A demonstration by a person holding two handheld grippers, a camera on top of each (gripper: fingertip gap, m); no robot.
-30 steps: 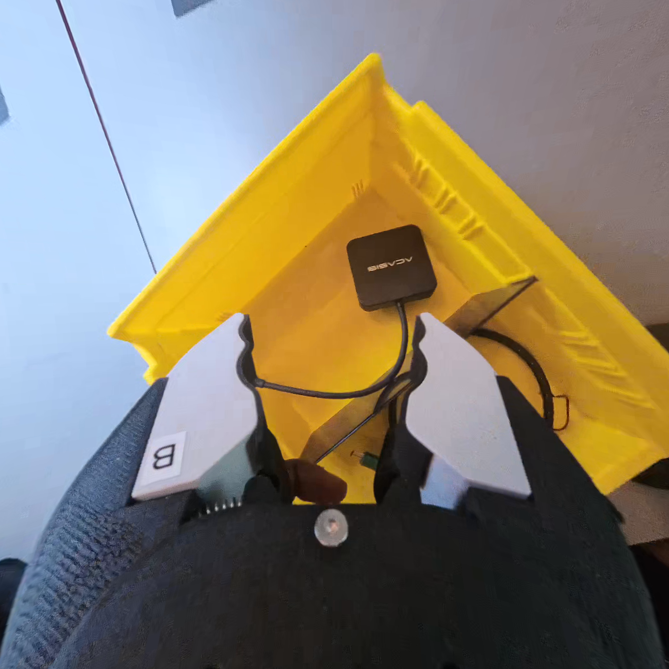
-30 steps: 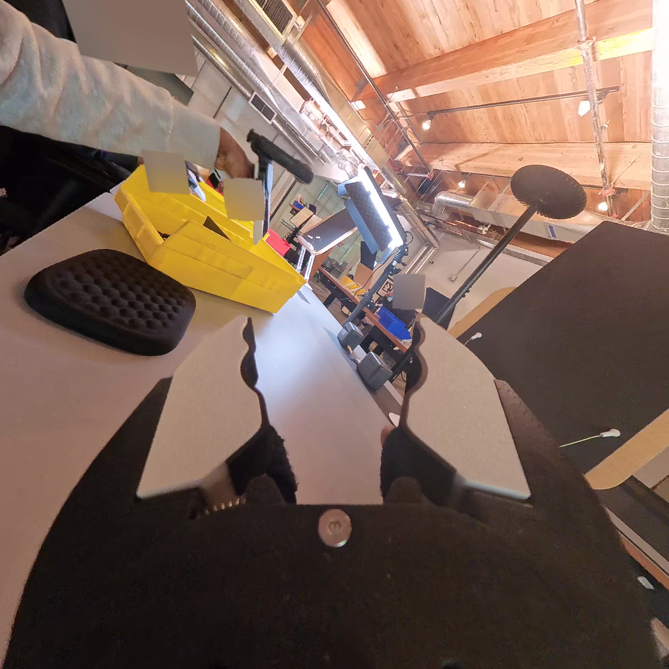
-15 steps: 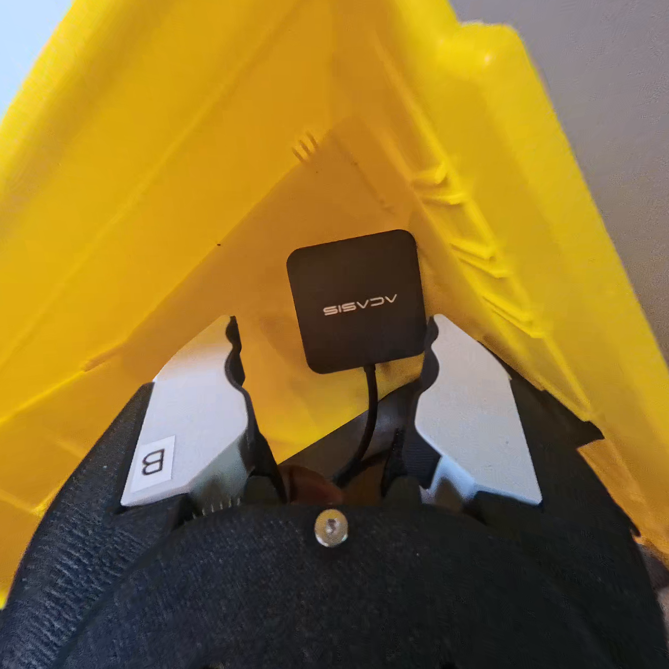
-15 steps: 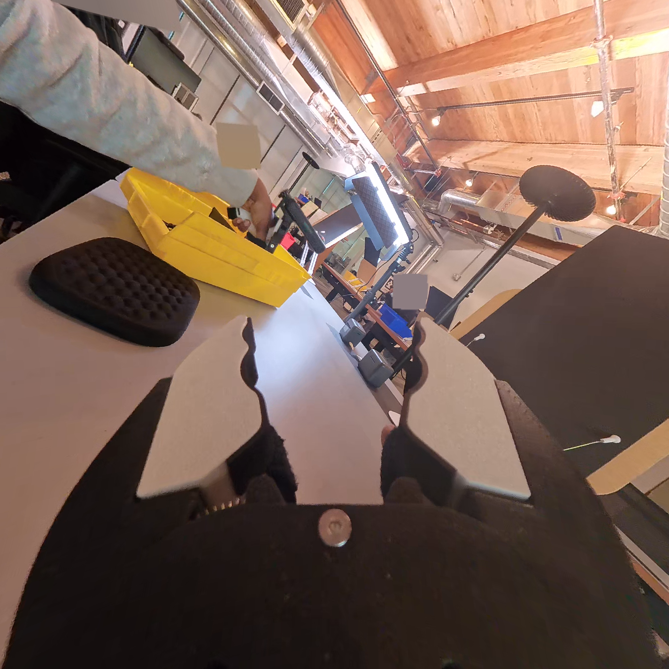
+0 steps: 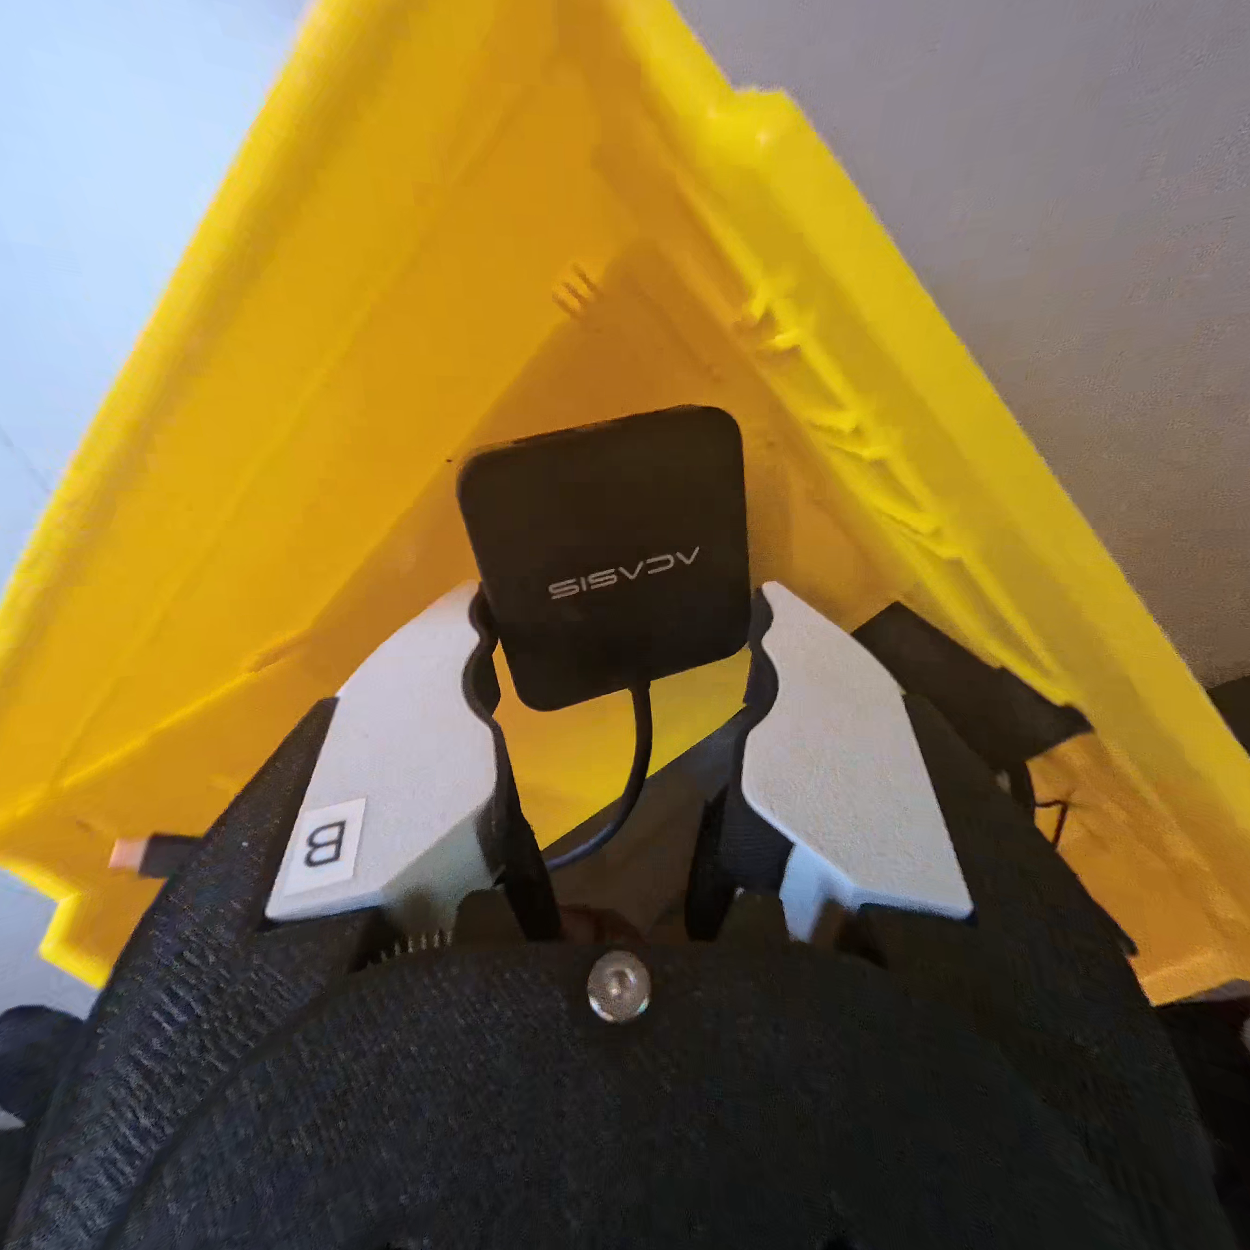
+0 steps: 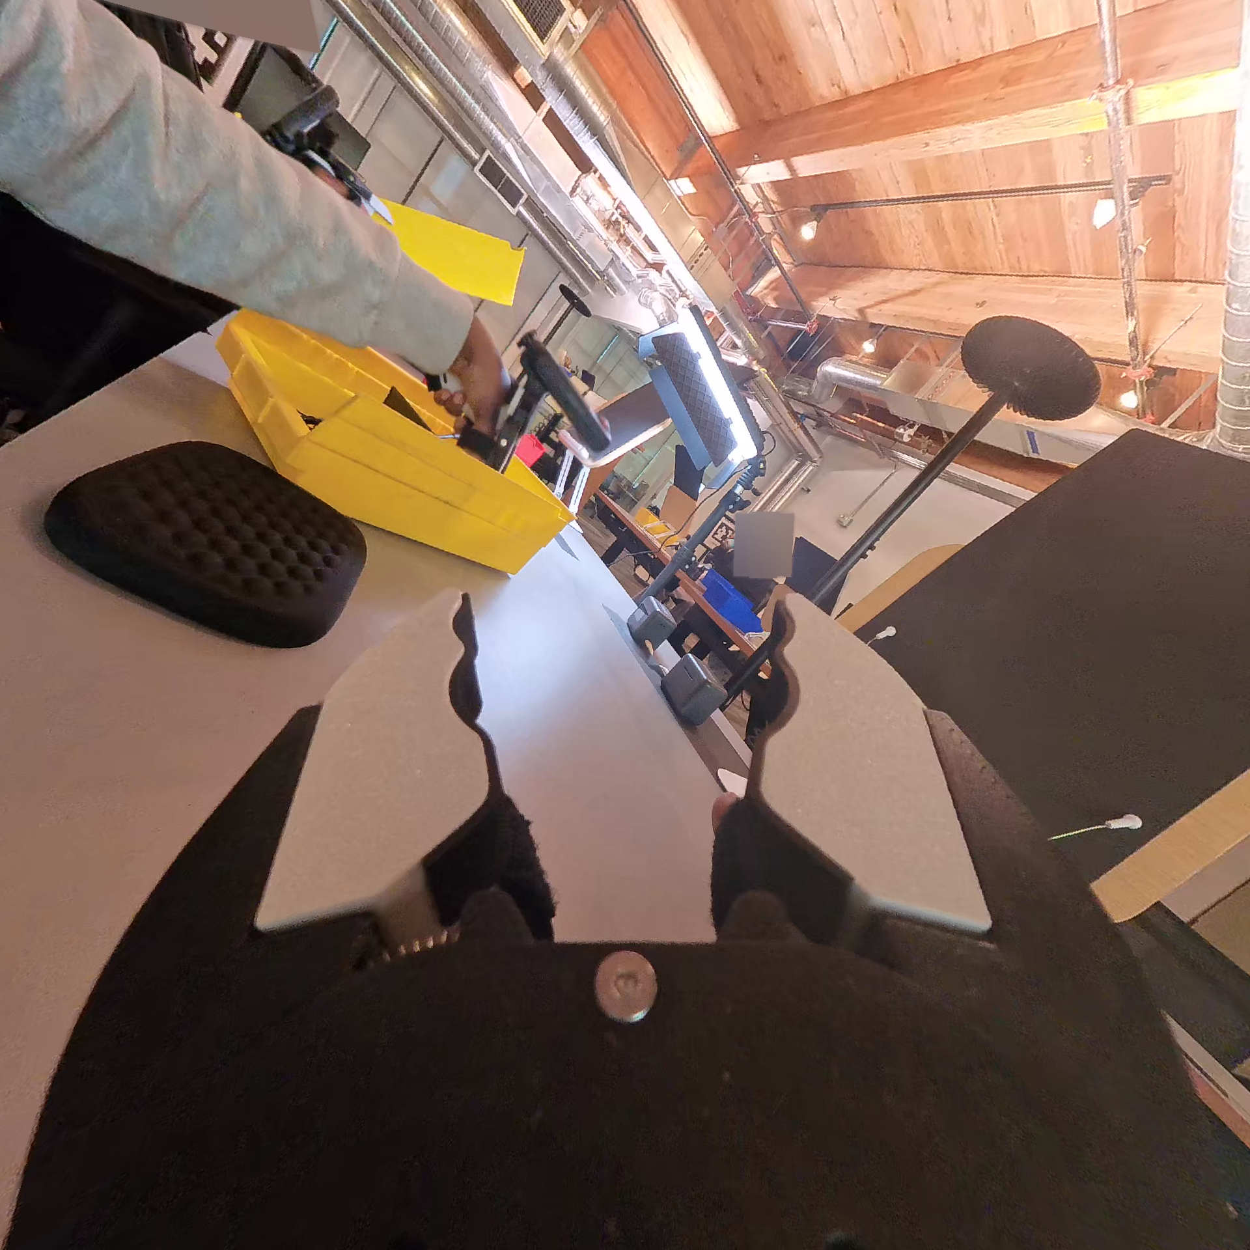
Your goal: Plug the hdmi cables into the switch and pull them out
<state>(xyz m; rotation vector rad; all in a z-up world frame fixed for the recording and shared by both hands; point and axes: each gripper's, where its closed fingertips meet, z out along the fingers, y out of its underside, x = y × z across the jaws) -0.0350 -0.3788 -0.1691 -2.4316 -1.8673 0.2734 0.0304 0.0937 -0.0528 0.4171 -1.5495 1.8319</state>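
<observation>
Claw-wise, my left claw [image 5: 619,609] pinches the black switch [image 5: 604,551] at mid-frame, inside the yellow bin [image 5: 352,406]. I judge its trailing cable [image 5: 636,764] could snag and twist it loose. Lower centre, my right claw [image 6: 622,636] hangs spread, empty, over the counter [image 6: 101,744].

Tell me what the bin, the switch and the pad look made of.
Bin: likely molded plastic, glossy yellow, with ribs along its wall. Switch: probably matte black plastic, smooth with rounded corners. Pad: looks like soft black foam or rubber, dimpled surface; can't tell which.
</observation>
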